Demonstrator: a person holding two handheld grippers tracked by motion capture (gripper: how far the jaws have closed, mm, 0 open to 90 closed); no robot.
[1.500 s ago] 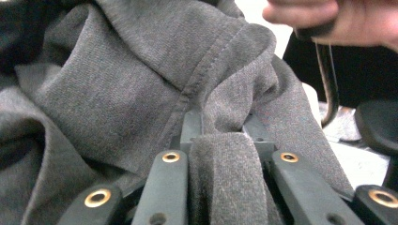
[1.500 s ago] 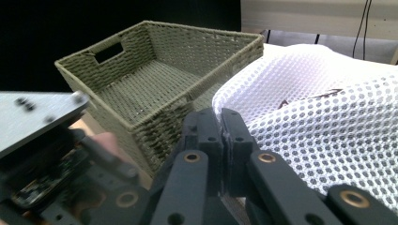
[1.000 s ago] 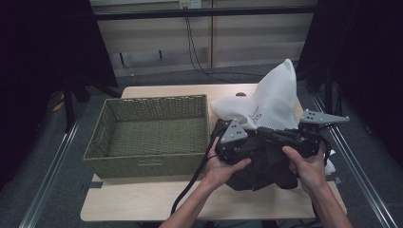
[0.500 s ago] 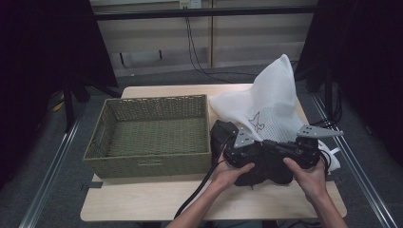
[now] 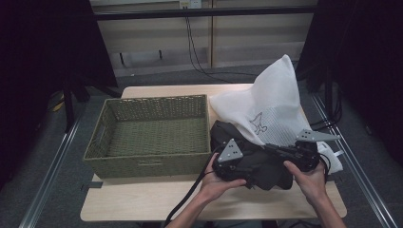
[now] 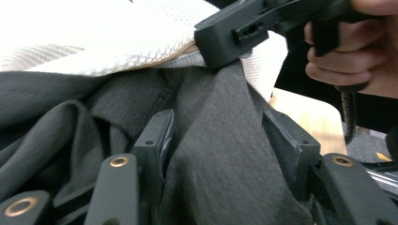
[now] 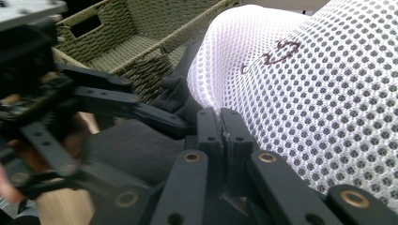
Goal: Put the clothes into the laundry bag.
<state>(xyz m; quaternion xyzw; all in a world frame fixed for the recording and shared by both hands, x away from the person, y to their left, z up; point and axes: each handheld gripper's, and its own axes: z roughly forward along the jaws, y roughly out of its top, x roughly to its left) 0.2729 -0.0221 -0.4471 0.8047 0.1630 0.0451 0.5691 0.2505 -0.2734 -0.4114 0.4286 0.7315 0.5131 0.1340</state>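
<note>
A dark grey cloth (image 5: 266,164) is lying in a heap at the near right of the table (image 5: 142,202), half tucked under a white mesh bag (image 5: 268,111) and just beside a woven basket (image 5: 152,135). The left gripper (image 6: 220,140) is sitting with its jaws wide apart around a fold of the cloth, not squeezing it, while the right gripper (image 7: 218,129) is pinching its jaws tight together at the edge of the bag, maybe on a thin bit of mesh. I think the open jaws could be letting the cloth slip out, or the bag could be getting dragged along because the two are bunched together.
</note>
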